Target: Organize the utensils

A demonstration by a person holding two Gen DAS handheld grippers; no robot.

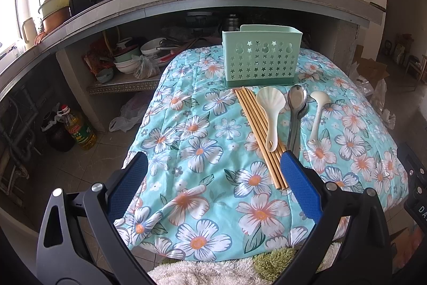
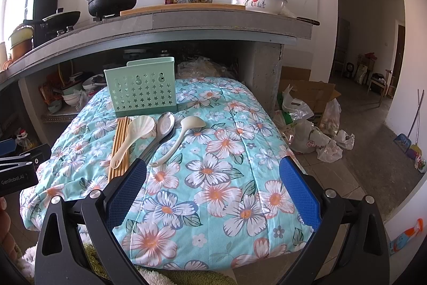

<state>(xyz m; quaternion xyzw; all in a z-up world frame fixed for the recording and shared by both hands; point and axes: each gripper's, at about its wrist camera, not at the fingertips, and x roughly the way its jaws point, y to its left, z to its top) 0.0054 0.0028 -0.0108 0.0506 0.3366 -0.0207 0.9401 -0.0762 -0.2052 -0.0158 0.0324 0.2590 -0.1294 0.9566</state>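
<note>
Beyond left gripper (image 1: 213,162): chopsticks (image 1: 260,135).

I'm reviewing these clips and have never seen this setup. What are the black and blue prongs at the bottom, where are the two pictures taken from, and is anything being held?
They are handheld two-finger grippers, one per hand, each carrying its own camera. One picture looks along the left gripper, the other along the right gripper. Both are open and empty. On the floral cloth stands a green holder; before it lie chopsticks, a shell-shaped spoon, metal spoons and a white ladle.
</note>
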